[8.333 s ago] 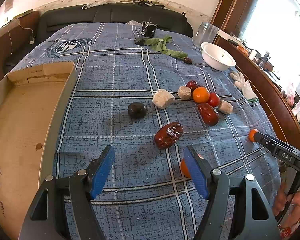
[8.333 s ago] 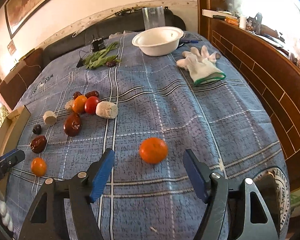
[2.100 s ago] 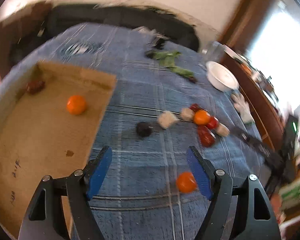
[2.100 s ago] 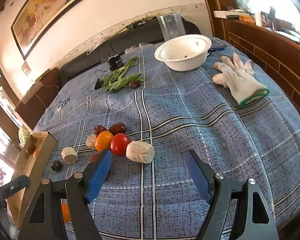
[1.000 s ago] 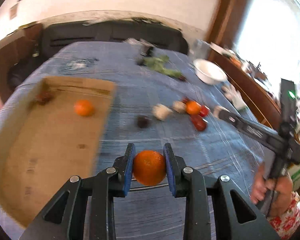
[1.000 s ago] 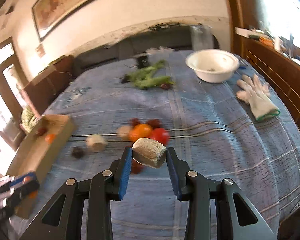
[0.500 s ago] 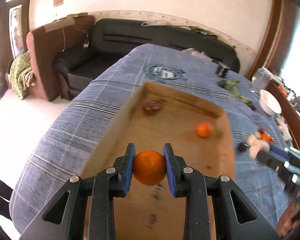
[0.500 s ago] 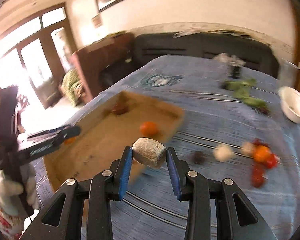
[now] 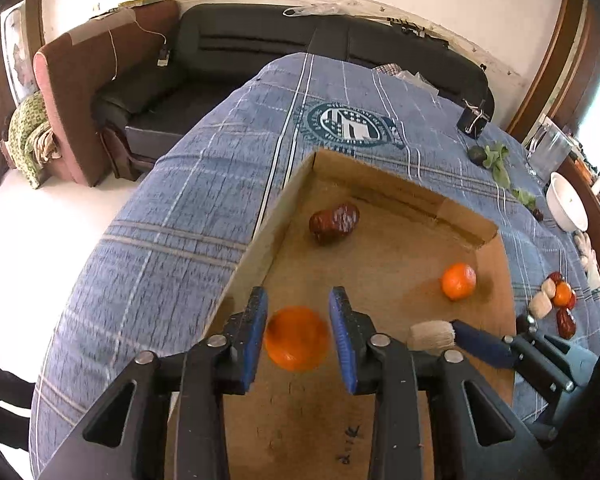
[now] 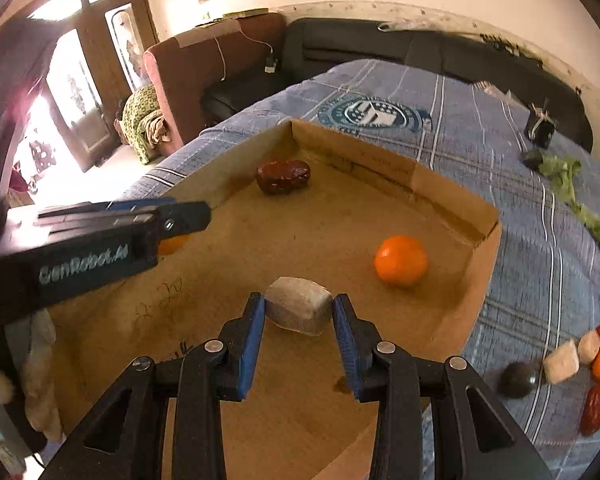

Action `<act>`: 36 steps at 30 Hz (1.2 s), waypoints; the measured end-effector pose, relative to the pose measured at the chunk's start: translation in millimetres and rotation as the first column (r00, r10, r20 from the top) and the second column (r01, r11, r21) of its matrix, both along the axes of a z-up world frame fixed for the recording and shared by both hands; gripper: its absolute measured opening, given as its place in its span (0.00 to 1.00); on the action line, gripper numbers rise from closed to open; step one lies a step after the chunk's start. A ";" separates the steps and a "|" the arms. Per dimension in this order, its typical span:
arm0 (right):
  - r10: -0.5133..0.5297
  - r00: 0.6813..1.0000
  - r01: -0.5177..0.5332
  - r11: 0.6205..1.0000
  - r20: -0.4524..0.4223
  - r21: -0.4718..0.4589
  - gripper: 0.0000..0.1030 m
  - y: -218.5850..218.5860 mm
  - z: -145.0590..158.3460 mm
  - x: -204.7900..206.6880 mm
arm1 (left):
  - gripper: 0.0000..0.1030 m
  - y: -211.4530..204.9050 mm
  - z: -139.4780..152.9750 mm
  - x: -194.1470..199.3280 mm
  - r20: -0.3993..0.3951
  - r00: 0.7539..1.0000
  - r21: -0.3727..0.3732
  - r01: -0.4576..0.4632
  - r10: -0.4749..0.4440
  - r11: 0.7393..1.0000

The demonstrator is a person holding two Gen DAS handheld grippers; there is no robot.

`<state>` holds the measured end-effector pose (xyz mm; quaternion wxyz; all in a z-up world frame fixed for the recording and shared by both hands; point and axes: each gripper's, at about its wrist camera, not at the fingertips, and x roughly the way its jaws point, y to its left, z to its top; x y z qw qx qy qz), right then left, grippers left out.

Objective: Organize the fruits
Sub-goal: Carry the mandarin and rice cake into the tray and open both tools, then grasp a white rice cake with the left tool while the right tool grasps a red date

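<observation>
Two hand-held grippers point steeply down into a shallow cardboard box [image 9: 384,192] that lies at the near left corner of a blue plaid bedspread [image 9: 180,216].

The left gripper [image 9: 298,336] hangs over the box's left wall. Its jaws are opening: an orange [image 9: 297,338] sits between the blue pads with a sliver of gap on each side, blurred, no longer pressed.

The right gripper [image 10: 299,318] is over the middle of the box floor, its jaws closed on a pale, blocky beige lump [image 10: 299,311]. The lump's long axis runs crosswise from pad to pad, its flat ends against them.

Loose in the box: a dark red wrinkled date [image 10: 284,176] near the far left corner, its long axis roughly along the far wall, and a second orange [image 10: 400,260] near the right wall.

More fruit lies in a cluster [image 10: 580,364] on the bedspread beyond the box's right wall.

A white bowl [image 9: 568,208] stands at the bedspread's far right edge.
</observation>
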<state>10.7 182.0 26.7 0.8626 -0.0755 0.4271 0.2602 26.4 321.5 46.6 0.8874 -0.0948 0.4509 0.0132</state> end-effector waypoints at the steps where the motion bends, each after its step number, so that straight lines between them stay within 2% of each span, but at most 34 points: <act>1: 0.003 1.000 -0.003 1.000 0.003 -0.003 0.43 0.7 0.9 0.0 | 0.37 1.2 1.3 1.5 0.008 1.000 -0.014 0.002 -0.002 1.000; 3: 0.012 1.000 -0.012 1.000 0.013 -0.007 0.49 1.4 2.9 0.5 | 0.47 3.4 4.1 4.8 0.024 1.000 -0.028 0.001 0.000 1.000; 6: -0.001 0.999 -0.002 0.999 0.042 0.050 0.51 -14.0 21.2 -6.3 | 0.49 9.6 3.0 6.3 0.050 0.999 -0.038 -0.014 0.016 0.999; 9: -0.062 0.996 0.053 0.990 0.066 0.129 0.68 -44.2 42.6 -14.9 | 0.49 7.1 1.7 -0.3 0.045 0.999 -0.025 -0.014 0.015 1.000; 10: -0.082 0.994 0.071 0.987 0.071 0.143 0.70 -53.4 46.7 -16.7 | 0.50 6.0 -0.9 -0.9 0.019 1.000 -0.026 -0.019 0.019 0.999; 13: -0.123 0.991 0.112 0.981 0.062 0.160 0.70 -76.6 51.1 -23.0 | 0.50 4.0 -12.8 -4.1 -0.054 0.997 -0.016 -0.051 0.050 0.999; 15: -0.126 0.991 0.118 0.981 0.049 0.153 0.70 -84.2 47.7 -30.5 | 0.50 6.3 -14.6 -10.3 -0.065 0.993 0.013 -0.093 0.094 0.996; 18: -0.120 0.992 0.116 0.984 0.025 0.138 0.70 -83.3 38.5 -37.3 | 0.50 13.1 -15.6 -23.4 -0.064 0.988 -0.006 -0.140 0.139 0.990; 23: -0.077 0.997 0.080 0.984 -0.029 0.156 0.70 -69.7 25.1 -45.2 | 0.52 19.7 -5.6 -40.7 0.006 0.990 -0.049 -0.138 0.139 0.989; 28: -0.068 0.998 0.067 0.978 0.002 0.199 0.71 -74.7 35.8 -58.2 | 0.53 8.3 29.4 -66.9 0.115 0.983 0.031 -0.148 0.144 0.988; 31: -0.099 0.995 0.094 0.971 0.010 0.219 0.76 -92.6 38.6 -66.9 | 0.68 -13.2 54.4 -88.0 0.188 0.976 0.066 -0.127 0.112 0.990; 33: -0.133 0.991 0.129 0.967 0.004 0.221 0.76 -110.7 36.0 -69.9 | 0.83 -33.8 67.1 -101.2 0.231 0.969 0.081 -0.111 0.090 0.991; 36: -0.199 0.980 0.197 0.957 -0.012 0.212 0.76 -145.5 29.3 -74.7 | 0.84 -61.4 76.2 -113.0 0.257 0.966 0.070 -0.058 0.038 0.996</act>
